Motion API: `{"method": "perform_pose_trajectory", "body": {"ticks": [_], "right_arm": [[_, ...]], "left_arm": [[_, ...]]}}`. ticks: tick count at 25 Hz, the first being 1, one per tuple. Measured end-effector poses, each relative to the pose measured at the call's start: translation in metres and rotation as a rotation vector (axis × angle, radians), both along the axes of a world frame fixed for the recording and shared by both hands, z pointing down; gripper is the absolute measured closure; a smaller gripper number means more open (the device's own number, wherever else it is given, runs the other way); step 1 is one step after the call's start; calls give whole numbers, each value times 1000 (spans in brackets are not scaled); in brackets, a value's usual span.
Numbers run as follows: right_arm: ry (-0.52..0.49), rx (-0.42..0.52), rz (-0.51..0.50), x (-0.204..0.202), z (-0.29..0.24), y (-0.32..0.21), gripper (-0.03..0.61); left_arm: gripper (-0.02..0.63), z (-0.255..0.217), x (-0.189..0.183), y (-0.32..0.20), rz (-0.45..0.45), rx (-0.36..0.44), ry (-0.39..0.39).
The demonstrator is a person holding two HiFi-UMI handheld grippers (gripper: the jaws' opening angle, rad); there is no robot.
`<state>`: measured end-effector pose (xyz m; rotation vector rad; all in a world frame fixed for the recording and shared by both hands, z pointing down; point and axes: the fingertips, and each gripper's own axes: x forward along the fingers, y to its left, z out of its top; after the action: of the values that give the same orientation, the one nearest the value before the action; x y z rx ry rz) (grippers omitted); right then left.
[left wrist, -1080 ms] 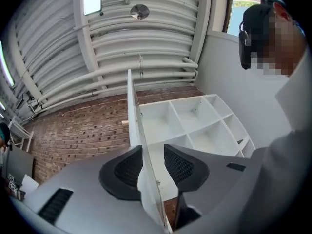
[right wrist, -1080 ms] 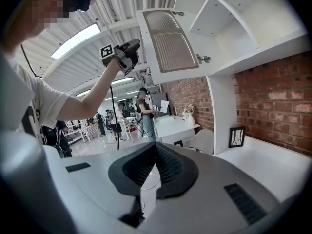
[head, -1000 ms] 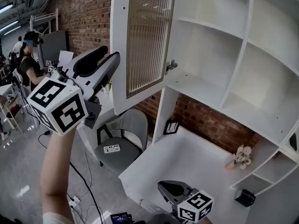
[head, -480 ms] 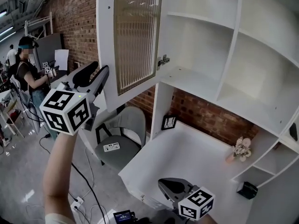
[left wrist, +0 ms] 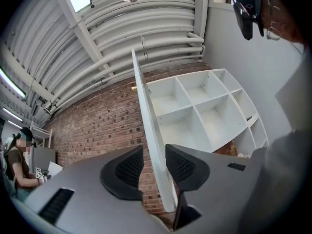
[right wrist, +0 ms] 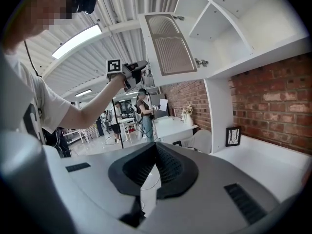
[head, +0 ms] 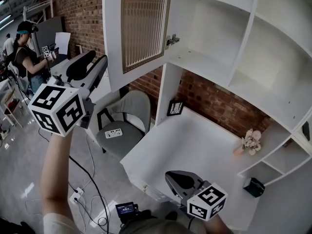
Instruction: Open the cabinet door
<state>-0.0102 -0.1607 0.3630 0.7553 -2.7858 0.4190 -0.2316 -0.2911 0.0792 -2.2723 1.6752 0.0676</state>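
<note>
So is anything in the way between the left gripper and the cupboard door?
No, nothing visible. The left gripper has its jaws apart, and the white cabinet door with ribbed glass shows its edge in line with the gap.

There's the white cabinet door (head: pixel 139 30), pale ribbed stripes down its panel; red-brown brick wall (head: pixel 219 108), grey chair (head: pixel 131 112), white tabletop (head: pixel 195 145).

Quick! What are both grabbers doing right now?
Left gripper: open, with the cabinet door edge between its jaws, not squeezed.
Right gripper: shut, holding nothing.
</note>
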Motion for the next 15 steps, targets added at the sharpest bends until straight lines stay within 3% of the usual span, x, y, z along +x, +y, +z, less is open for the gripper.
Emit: {"method": "perform_pose_trajectory", "body": {"ticks": [2, 4, 9, 13, 15], "right_arm": [[-9, 11, -12, -2, -5, 2, 557], [-13, 1, -20, -3, -7, 6, 557], [-2, -8, -29, -11, 0, 9, 557], [16, 34, -57, -18, -3, 15, 557], [30, 79, -66, -21, -7, 15, 557]], "left_arm": [[512, 13, 8, 17, 62, -39, 29], [526, 31, 14, 34, 98, -74, 50], [594, 90, 31, 62, 127, -162, 21], [598, 124, 52, 84, 165, -190, -17], [598, 138, 59, 93, 186, -191, 5]]}}
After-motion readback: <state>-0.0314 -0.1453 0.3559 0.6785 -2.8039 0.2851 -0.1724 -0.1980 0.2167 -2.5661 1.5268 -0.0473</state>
